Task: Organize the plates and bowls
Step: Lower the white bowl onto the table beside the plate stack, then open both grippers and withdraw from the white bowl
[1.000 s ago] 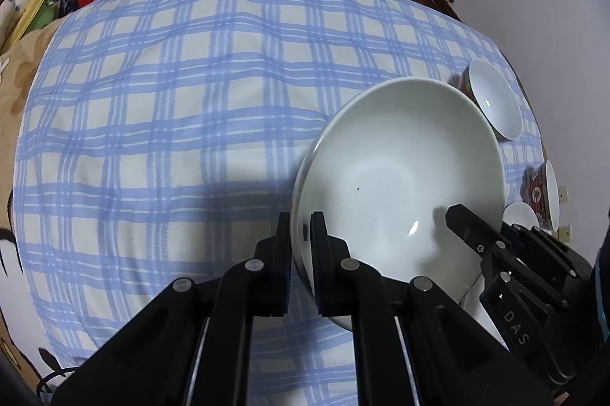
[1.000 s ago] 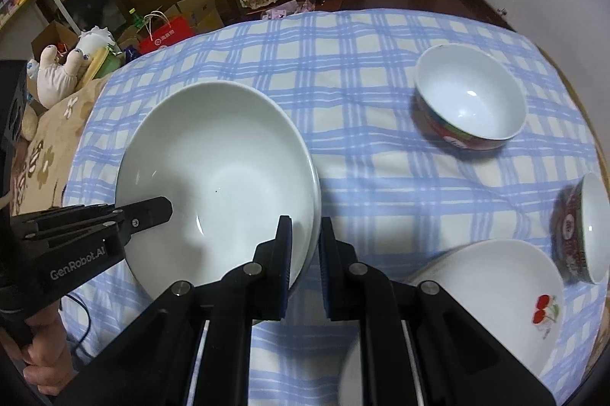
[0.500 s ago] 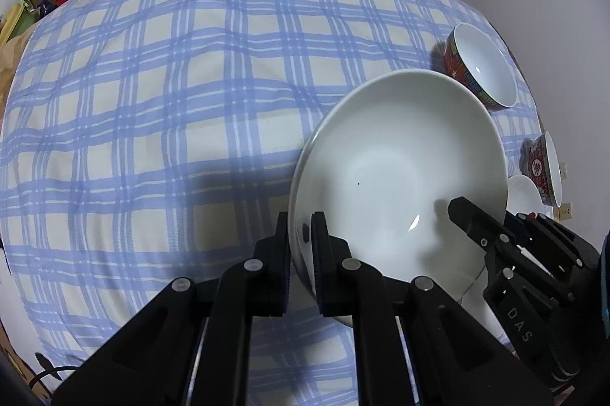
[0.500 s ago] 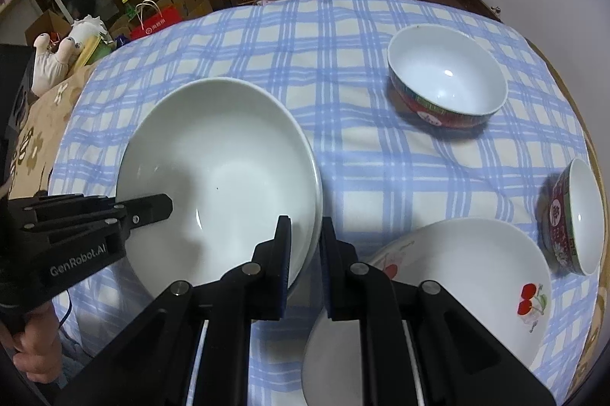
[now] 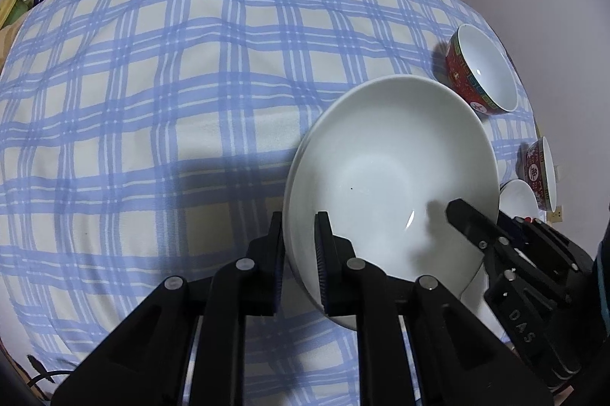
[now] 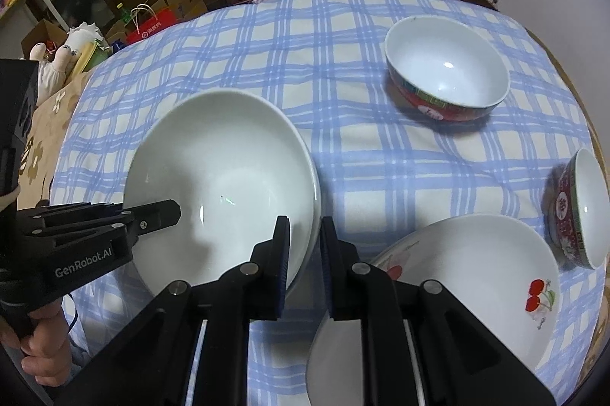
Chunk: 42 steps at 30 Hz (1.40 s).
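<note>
Left wrist view: both grippers ease their clamp on the plain white plate

The left gripper (image 5: 299, 246) and right gripper (image 6: 304, 249) each straddle opposite rims of the white plate (image 5: 392, 169), the left jaws having just been opening with the rim between them. Since a second ago the plate has drawn away from the cherry-print plate (image 6: 472, 276) and sits low over the checked tablecloth (image 5: 171, 93), near the large red bowl (image 6: 446, 82); release seems close

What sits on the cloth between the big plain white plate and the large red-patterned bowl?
Nothing: the right wrist view shows only bare blue checked tablecloth between the plain white plate and the red-patterned bowl.
</note>
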Tool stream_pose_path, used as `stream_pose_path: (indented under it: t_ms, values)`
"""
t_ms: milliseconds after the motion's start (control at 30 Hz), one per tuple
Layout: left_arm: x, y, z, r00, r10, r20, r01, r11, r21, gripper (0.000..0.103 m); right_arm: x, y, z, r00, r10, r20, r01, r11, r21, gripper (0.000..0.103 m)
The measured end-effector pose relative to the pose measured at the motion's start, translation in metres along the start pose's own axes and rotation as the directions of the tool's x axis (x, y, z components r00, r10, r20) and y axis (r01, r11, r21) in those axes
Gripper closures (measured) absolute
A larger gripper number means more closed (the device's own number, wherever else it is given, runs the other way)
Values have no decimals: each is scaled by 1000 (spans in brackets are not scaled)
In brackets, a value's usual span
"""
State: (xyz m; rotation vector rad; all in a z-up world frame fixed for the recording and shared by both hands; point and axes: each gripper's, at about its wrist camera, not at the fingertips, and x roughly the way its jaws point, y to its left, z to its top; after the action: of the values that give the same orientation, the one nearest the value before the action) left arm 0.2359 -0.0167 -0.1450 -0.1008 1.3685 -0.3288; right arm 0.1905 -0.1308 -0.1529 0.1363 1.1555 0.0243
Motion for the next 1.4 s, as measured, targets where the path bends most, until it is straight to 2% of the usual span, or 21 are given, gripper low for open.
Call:
stream_pose_path:
  t_ms: [333, 433, 533, 600, 667, 767, 800, 867, 1000, 1067, 1200, 1267, 1333, 1400]
  values:
    - [-38, -5, -1, 994, 38, 102, -43, 998, 50, 86, -34, 2, 7, 997, -27, 75, 27, 1000, -1, 86]
    - [-47, -7, -2, 990, 45, 135, -53, 997, 57, 78, -41, 1, 7, 992, -86, 88, 87, 996, -7, 86]
    - [-54, -17, -4, 984, 51, 170, -65, 995, 77, 68, -50, -7, 2, 990, -87, 111, 86, 996, 10, 84]
    - [-60, -24, -7, 978, 58, 202, -79, 992, 99, 50, -56, -13, -1, 988, -88, 124, 85, 996, 27, 72]
    - [-64, -33, -10, 969, 58, 239, -90, 988, 128, 39, -64, -21, -6, 982, -101, 158, 95, 994, 46, 58]
    - [-68, -46, -12, 963, 53, 264, -101, 980, 170, 27, -75, -34, -11, 968, -161, 192, 150, 986, 69, 52]
    - [-69, -50, -14, 961, 45, 273, -97, 979, 179, 25, -79, -40, -13, 962, -184, 201, 170, 982, 82, 50]
    - [-71, -56, -16, 956, 46, 290, -104, 976, 190, 21, -86, -51, -15, 956, -202, 215, 185, 978, 97, 39]
    - [-72, -63, -20, 949, 76, 305, -131, 978, 163, 20, -104, -78, -21, 935, -244, 257, 213, 967, 141, 30]
    - [-74, -64, -23, 941, 71, 330, -128, 980, 154, 20, -112, -90, -23, 927, -255, 277, 217, 963, 161, 14]
    - [-85, -71, -24, 920, 78, 385, -148, 977, 155, 20, -129, -117, -29, 902, -286, 322, 227, 952, 206, 11]
    - [-92, -79, -26, 905, 90, 417, -176, 969, 173, 20, -135, -129, -31, 898, -291, 331, 221, 947, 233, 5]
    - [-99, -90, -28, 892, 94, 442, -193, 964, 184, 20, -140, -142, -32, 898, -293, 328, 204, 938, 280, 5]
    - [-103, -100, -28, 892, 73, 446, -170, 969, 181, 20, -140, -153, -33, 907, -273, 320, 174, 936, 306, 5]
